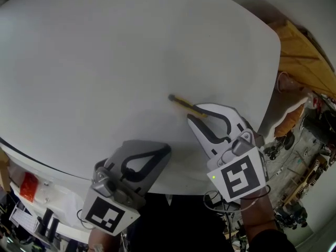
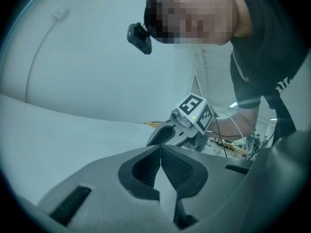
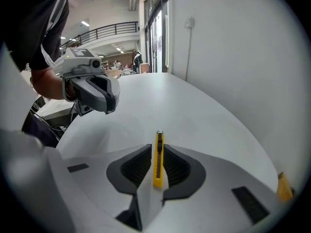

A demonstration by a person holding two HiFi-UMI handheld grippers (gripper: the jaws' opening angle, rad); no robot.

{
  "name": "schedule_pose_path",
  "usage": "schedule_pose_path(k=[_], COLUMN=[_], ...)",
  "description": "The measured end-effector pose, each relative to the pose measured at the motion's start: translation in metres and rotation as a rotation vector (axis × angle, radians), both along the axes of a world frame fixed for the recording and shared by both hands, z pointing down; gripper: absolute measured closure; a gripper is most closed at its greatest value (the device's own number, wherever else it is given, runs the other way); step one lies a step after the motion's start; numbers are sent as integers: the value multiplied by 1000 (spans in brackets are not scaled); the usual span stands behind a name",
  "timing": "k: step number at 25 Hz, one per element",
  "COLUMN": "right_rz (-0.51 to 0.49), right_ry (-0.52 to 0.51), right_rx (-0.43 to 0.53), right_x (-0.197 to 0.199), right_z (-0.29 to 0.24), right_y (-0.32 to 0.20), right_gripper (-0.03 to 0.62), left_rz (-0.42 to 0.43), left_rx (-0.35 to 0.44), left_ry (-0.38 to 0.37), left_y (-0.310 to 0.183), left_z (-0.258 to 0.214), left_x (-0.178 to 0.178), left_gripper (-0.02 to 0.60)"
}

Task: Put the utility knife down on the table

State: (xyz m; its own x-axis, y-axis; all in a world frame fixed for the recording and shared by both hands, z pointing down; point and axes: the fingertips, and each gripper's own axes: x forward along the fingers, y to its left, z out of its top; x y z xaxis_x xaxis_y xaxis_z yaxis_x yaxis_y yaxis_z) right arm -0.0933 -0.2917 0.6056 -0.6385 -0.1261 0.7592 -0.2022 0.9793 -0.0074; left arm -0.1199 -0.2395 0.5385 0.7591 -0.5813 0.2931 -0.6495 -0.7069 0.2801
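Observation:
A slim yellow utility knife (image 1: 184,103) (image 3: 158,157) points away over the white table (image 1: 105,62). Its rear half sits between the pads of my right gripper (image 1: 195,113) (image 3: 158,148), which is shut on it just above the tabletop. Whether the knife touches the table I cannot tell. My left gripper (image 1: 167,150) (image 2: 160,149) hovers near the table's front edge, shut with nothing in it. It shows at the left of the right gripper view (image 3: 97,89). The right gripper (image 2: 167,132) shows beyond the jaws in the left gripper view.
The round table's edge curves down the right side, with brown boards (image 1: 304,56) and floor clutter (image 1: 299,151) beyond it. A red item (image 1: 29,185) lies below the front left edge. A white wall (image 3: 233,57) stands behind the table.

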Motion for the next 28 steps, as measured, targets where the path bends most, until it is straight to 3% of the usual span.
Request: schedule_pose_path(k=[5,6,9,11,15,20,24,28], right_rz=[59,64,72,85,111,47,-3,-61], right_ry=[-73,-74,-88,-125,-270,-388,-686,-851], right_rx=[-15,-25,-43,-63,-99,-81,-81,58], right_x=[5,8,15,21,17,1,0,35], right_z=[-18,-21,-38,-57,-104,-177,-285,-382], right_y=[-2,-1,5,7,5,63,109,146], right_gripper=[552,557,566,569,575,585,589,589], left_rz=[-5,-14,-71,-81,-79,-142,-122,-68], left_rx=[53,38,-138,-155,-60,8,107,231], left_ry=[18,16,20,54,185,256,238,189], left_y=[-6,-5,9,7,-5,31,66,107], left_z=[-9,-7,4,-4,-29,-86,-160,-239], left_x=[3,3,4,12,18,3,3,41], left_gripper=[577,577,577,577,577,577,577,577])
